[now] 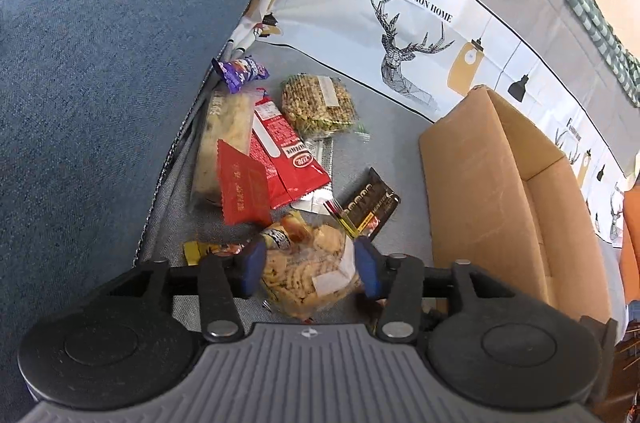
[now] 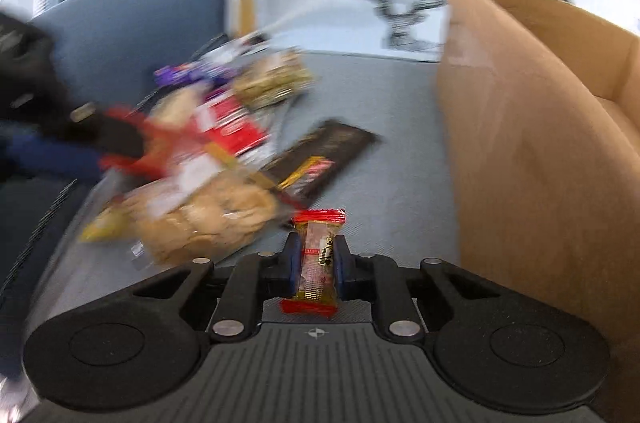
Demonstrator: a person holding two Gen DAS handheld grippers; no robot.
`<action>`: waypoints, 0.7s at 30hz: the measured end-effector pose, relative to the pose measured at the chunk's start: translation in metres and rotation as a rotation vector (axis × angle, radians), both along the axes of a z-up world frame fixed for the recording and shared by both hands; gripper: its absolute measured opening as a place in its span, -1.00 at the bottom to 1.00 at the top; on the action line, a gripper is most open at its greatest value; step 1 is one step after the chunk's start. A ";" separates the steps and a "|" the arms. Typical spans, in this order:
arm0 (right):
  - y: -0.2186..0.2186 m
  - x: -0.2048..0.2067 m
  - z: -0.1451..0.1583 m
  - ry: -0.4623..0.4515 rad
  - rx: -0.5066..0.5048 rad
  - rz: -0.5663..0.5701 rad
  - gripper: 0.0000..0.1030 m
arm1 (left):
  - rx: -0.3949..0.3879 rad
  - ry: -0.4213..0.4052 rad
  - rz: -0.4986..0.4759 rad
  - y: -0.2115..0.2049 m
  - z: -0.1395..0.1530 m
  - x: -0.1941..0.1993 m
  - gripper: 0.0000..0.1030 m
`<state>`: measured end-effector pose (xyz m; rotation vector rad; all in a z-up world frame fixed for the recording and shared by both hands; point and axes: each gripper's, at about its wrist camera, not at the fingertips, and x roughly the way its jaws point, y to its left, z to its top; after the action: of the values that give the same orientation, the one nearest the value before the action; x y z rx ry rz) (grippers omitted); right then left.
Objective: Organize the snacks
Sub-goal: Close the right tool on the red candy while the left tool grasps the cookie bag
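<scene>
Right hand-held gripper point(image 2: 316, 259) clamps small snack bar point(image 2: 317, 255).

Count, both wrist views:
- cardboard box point(image 1: 496, 191): 1, open-topped
- red packets in the pile: 2, a plain red sachet point(image 1: 244, 191) and a long red wrapper point(image 1: 280, 147)
- clear bags of biscuits: 2, point(image 1: 308, 271) and point(image 1: 318, 103)
- purple wrapper point(image 1: 242, 71): 1
- dark bar packet point(image 1: 368, 203): 1
- pale long pack point(image 1: 224, 143): 1
- small red-ended snack bar point(image 2: 316, 259): 1
- grippers: 2

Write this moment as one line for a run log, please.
left claw: open around cracker bag | right claw: shut on small red candy bar | cardboard box: open, right of snack pile
</scene>
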<state>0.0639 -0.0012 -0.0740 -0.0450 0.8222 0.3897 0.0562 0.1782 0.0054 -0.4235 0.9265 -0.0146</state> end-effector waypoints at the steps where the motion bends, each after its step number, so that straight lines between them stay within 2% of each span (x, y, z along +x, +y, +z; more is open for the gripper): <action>1: 0.000 -0.003 0.005 0.024 -0.004 0.039 -0.67 | -0.001 0.002 -0.006 -0.001 0.000 0.000 0.19; 7: -0.007 -0.033 0.019 0.065 -0.038 0.214 -0.67 | 0.027 0.016 -0.017 -0.006 -0.002 0.001 0.53; 12: -0.015 -0.038 0.001 0.071 -0.034 0.208 -0.65 | -0.011 0.061 0.026 -0.002 -0.011 0.007 0.66; 15: -0.016 -0.037 0.001 0.059 -0.017 0.214 -0.59 | -0.017 0.113 0.045 -0.006 -0.019 0.015 0.69; 17: -0.016 -0.037 -0.001 0.063 -0.014 0.213 -0.51 | -0.030 0.139 0.057 -0.008 -0.023 0.020 0.92; 21: -0.014 -0.037 -0.003 0.053 -0.030 0.228 -0.44 | -0.062 0.167 0.090 -0.013 -0.029 0.029 0.98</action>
<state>0.0269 -0.0154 -0.0769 -0.1580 0.8787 0.5954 0.0849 0.1651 -0.0238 -0.5294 1.0727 0.0759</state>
